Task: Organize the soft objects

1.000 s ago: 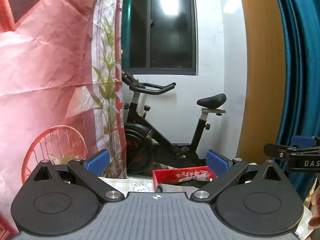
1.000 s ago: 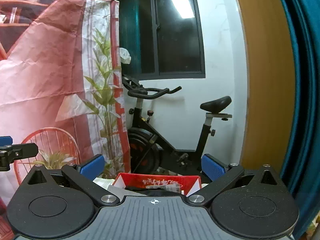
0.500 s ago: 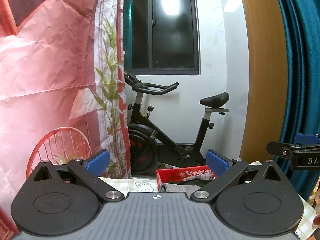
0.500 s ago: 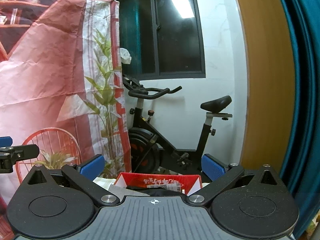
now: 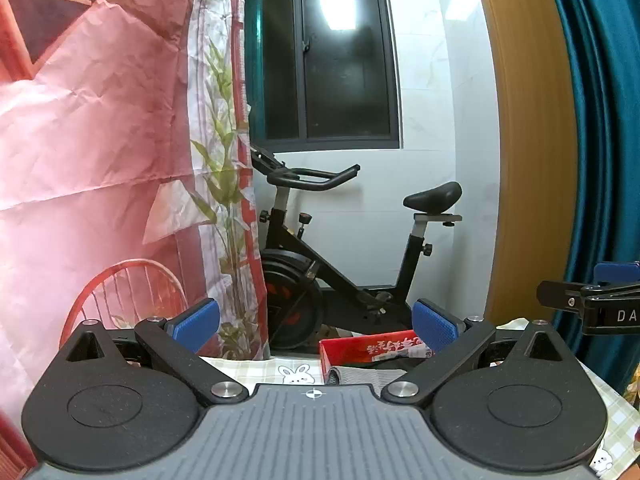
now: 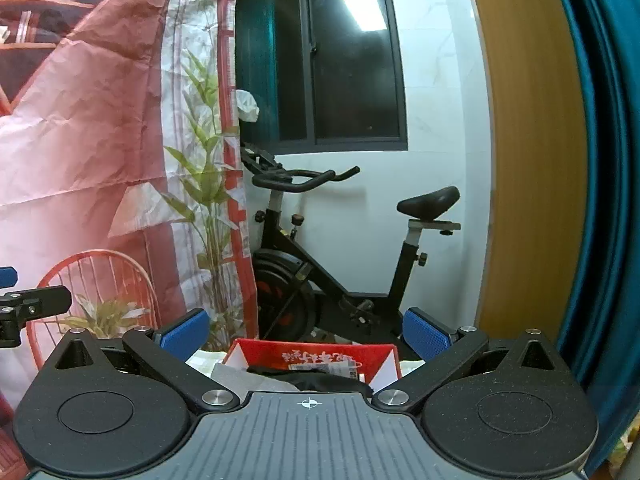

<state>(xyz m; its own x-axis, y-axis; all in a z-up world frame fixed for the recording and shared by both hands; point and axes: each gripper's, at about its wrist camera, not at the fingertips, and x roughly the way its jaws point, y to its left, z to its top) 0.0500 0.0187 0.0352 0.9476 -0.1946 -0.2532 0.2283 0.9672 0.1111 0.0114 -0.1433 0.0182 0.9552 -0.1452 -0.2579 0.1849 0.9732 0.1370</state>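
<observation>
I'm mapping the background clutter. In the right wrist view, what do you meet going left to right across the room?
Red printed backdrop → dark window → exercise bike saddle → wooden panel → teal curtain.

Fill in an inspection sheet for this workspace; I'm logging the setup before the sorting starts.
Surface: table under a checked cloth with rabbit prints, mostly hidden by the grippers.
Job's things: open red cardboard box holding a dark soft item and grey fabric; kinds cannot be told.
Clutter: nothing seen.
Grippers: left gripper open, empty; right gripper open, empty; both held level above the table, short of the box.
Cables: nothing seen.
Surroundings: exercise bike by a white wall, dark window, printed pink backdrop on the left, wooden panel and teal curtain on the right.
</observation>
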